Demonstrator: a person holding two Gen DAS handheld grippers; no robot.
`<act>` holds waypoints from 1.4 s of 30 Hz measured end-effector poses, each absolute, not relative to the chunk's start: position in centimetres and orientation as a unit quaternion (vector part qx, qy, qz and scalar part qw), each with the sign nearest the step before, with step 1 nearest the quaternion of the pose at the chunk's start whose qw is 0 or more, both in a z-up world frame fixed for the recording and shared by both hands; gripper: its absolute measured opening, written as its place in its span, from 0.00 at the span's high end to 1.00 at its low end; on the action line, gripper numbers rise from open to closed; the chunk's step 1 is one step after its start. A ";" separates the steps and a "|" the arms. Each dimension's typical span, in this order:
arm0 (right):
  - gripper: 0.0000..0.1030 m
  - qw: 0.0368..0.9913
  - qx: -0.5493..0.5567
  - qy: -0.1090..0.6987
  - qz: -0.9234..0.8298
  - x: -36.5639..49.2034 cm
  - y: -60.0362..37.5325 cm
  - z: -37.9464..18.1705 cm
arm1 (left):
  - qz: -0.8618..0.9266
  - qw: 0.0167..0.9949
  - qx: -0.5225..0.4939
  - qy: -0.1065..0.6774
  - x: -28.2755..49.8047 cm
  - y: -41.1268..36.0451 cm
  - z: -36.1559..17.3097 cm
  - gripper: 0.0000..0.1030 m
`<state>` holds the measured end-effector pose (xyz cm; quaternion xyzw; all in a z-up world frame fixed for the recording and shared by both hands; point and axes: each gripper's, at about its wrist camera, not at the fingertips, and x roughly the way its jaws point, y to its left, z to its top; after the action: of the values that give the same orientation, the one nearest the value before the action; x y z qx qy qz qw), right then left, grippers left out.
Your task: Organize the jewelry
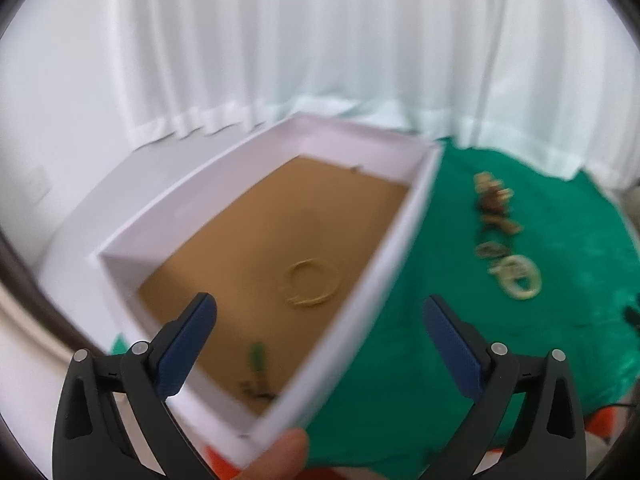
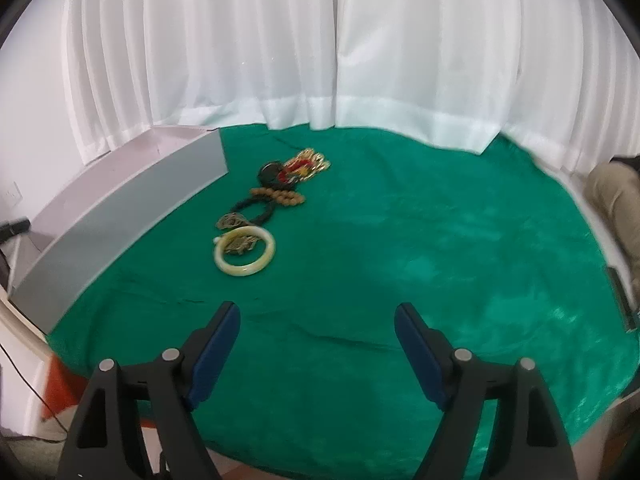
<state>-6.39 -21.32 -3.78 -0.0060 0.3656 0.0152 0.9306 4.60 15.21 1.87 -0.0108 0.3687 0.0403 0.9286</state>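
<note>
Now we've got both grippers spread wide and holding nothing. Our left gripper (image 1: 320, 316) hangs over the box (image 1: 404, 240), blue pads (image 1: 188, 344) apart, its view blurred. Down on the brown floor of the box lies a gold chain (image 1: 310, 284), coiled, and nearer us a small green piece (image 1: 256, 354) we can't make out. A fingertip (image 1: 280, 456) shows at the box's near corner. Our right gripper (image 2: 318, 336) hovers above the green cloth (image 2: 400, 240), nothing between its fingers. Ahead of it, the rest of the jewelry sits in a row beside the box: a pale bangle (image 2: 245, 256) nearest, a dark cord (image 2: 256, 210) and brown beads (image 2: 280, 196) behind it, then a red and gold tangle (image 2: 304, 168) farthest back.
</note>
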 end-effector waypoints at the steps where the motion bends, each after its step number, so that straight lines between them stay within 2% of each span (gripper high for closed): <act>1: 0.21 0.932 -0.012 0.362 0.013 -6.5 -21.4 -3.6 | 0.019 0.931 -0.017 0.364 4.5 14.4 2.2 0.00; 5: 0.21 0.946 -0.049 0.322 0.000 -7.7 -21.8 -1.9 | -0.046 0.931 -0.014 0.362 4.9 10.9 2.5 0.00; 7: 0.13 0.948 -0.062 0.313 0.004 -8.1 -21.9 -1.5 | -0.066 0.931 0.007 0.359 4.8 8.9 2.2 0.00; 10: 0.12 0.945 -0.052 0.322 0.015 -8.3 -22.2 -1.4 | -0.092 0.923 0.036 0.371 4.4 5.7 1.3 0.00; 17: 0.12 0.937 -0.034 0.346 0.030 -9.1 -22.0 -2.5 | -0.133 0.909 0.012 0.394 3.0 1.7 -0.3 0.00; 22: 0.12 0.926 -0.024 0.375 0.034 -8.5 -21.8 -3.6 | -0.122 0.909 0.017 0.398 2.4 1.4 -1.0 0.00; 27: 0.12 0.929 -0.003 0.367 0.057 -8.5 -20.8 -3.4 | -0.117 0.907 0.008 0.405 2.5 2.1 -1.7 0.00; 42: 0.12 0.907 -0.018 0.410 0.093 -7.9 -17.7 -5.1 | -0.112 0.900 0.014 0.420 2.2 1.8 -2.7 0.00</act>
<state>-7.94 -17.74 -5.12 -0.0181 0.4103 0.0934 0.9070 2.17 1.80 -2.75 0.0141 0.4202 -0.1121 0.9004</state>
